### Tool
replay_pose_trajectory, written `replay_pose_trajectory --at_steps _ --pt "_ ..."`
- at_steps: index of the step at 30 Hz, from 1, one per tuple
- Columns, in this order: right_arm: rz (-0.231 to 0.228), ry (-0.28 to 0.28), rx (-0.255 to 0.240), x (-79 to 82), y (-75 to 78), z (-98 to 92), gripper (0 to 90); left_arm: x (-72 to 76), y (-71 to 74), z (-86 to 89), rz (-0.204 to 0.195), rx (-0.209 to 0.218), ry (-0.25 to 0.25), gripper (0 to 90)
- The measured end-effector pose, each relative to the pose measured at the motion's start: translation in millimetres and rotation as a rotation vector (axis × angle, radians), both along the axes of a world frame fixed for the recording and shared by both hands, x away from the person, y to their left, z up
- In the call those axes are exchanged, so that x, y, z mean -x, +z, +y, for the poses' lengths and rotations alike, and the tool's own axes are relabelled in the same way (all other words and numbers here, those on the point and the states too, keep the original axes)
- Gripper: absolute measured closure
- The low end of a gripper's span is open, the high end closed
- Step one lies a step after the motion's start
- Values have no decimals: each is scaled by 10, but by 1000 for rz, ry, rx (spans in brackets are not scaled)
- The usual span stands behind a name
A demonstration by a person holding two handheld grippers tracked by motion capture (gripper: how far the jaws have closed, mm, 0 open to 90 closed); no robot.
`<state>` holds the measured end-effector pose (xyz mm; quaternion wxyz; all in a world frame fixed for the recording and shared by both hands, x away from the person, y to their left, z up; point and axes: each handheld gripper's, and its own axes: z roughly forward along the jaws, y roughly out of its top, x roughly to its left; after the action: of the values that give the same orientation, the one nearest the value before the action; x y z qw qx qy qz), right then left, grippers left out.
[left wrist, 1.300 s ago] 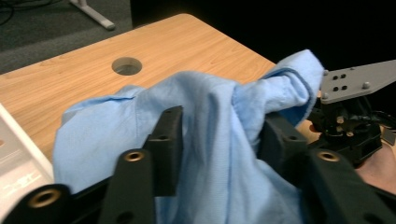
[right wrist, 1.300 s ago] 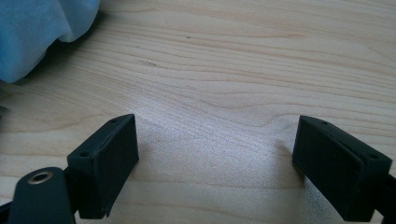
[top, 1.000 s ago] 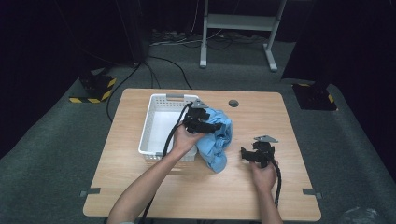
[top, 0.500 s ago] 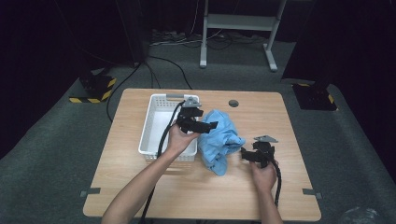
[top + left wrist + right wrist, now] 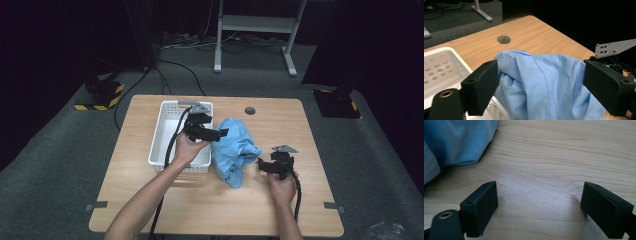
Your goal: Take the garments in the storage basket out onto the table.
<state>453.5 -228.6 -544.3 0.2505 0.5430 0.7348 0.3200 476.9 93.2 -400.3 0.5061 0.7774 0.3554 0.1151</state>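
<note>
High view: blue cloth [image 5: 234, 150], crumpled mid-table [image 5: 150, 210], touching the right wall of the white basket [image 5: 161, 131]. Left gripper [image 5: 221, 133] above the basket's right edge, jaws just opened, off the cloth. Right gripper [image 5: 261, 164] beside the cloth, toward the right edge.

Left gripper view: jaws wide, cloth [image 5: 544, 85] beyond them, unpinched.

Right gripper view: jaws wide over bare wood, nothing held; cloth [image 5: 456, 140] upper left.

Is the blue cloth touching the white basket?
Touching. In the left gripper view the blue cloth drapes right over the white basket rim, hiding its near corner.
</note>
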Motion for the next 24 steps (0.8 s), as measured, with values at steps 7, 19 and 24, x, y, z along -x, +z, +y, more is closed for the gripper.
replay_pose_trajectory --at_steps 7,19,24 --pt "0 0 0 0 0 0 140 25 23 57 -19 -9 9 122" --pt "0 0 0 0 0 0 140 53 32 158 -25 9 22 112" --pt "0 0 0 0 0 0 140 68 40 188 -30 15 27 108"
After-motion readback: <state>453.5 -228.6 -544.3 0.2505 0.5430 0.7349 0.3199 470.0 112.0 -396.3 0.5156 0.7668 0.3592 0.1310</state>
